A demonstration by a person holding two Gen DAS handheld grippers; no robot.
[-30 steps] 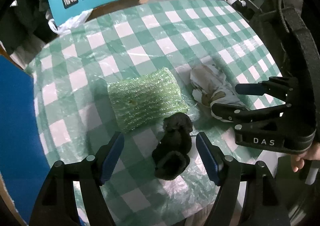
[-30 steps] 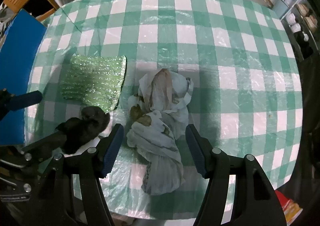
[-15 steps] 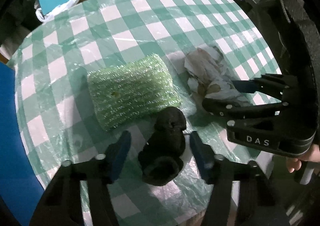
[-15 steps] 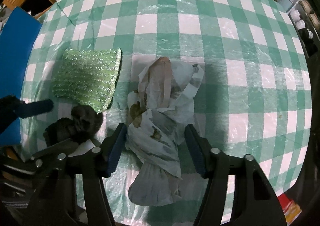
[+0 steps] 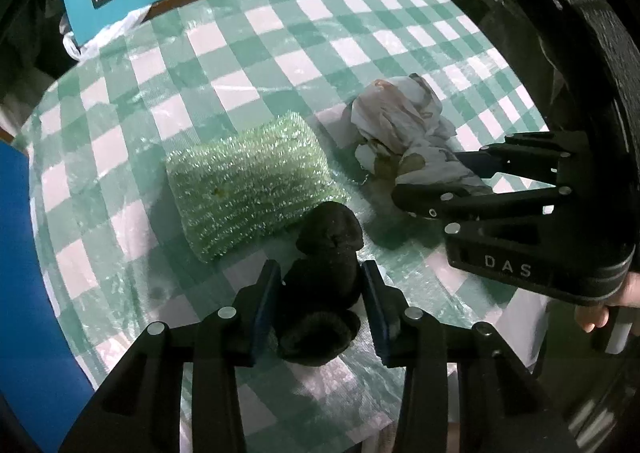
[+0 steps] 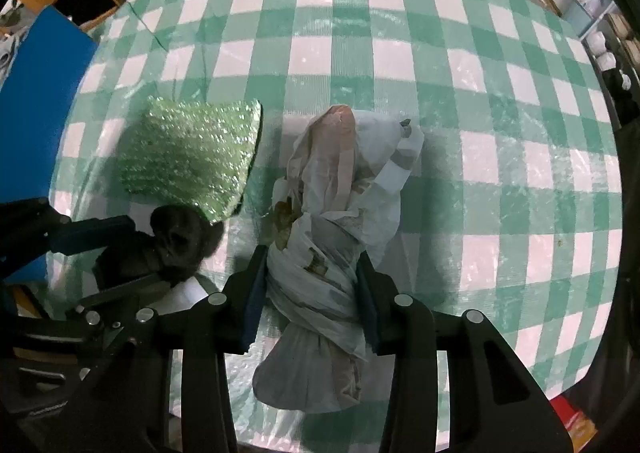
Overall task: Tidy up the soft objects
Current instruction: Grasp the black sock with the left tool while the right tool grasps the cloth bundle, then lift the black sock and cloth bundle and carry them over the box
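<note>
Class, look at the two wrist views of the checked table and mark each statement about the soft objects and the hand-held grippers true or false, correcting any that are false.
1. The left hand-held gripper has its fingers closed against the black fuzzy object. True.
2. The right hand-held gripper is closed around the green scouring pad. False: it squeezes the white knotted cloth bundle; the pad lies free on the table.
3. The green scouring pad lies between the black fuzzy object and the far side of the checked tablecloth. True.
4. The white knotted cloth bundle is stacked on top of the green scouring pad. False: it lies beside the pad, on the tablecloth.
</note>
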